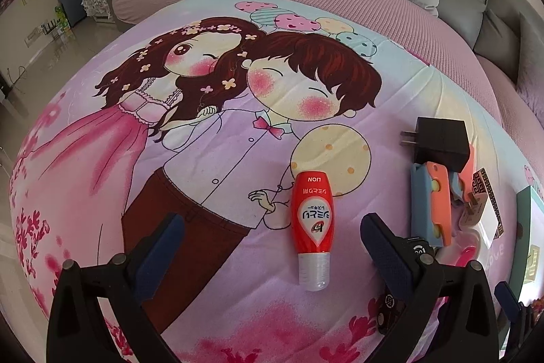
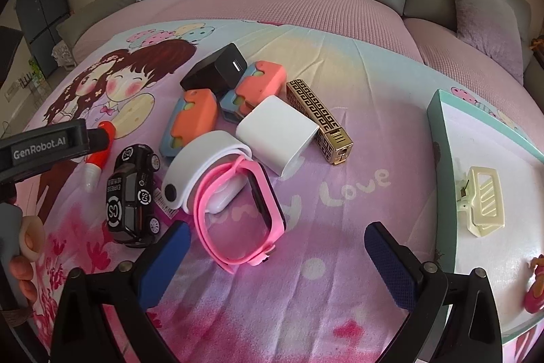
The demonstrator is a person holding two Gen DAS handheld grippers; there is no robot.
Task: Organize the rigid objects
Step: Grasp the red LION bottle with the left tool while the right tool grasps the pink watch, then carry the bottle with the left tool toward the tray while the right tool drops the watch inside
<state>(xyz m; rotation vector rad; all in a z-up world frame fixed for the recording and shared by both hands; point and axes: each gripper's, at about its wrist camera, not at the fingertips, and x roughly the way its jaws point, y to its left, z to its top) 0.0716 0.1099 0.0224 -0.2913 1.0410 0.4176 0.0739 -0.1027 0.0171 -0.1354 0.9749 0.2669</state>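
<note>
Red plastic lies just ahead of our left gripper (image 1: 272, 247): the bottle (image 1: 311, 225) sits on the bedsheet (image 1: 102, 165) between the spread, empty jaws, nearer the right one. We should centre on it and close across its body, not the clear cap. Our right gripper (image 2: 277, 256) is likewise released, the pink watch (image 2: 238, 213) just ahead, toward its left jaw. The box lid (image 2: 438, 138) waits beyond the right jaw, a cream clip (image 2: 484, 199) inside.
</note>
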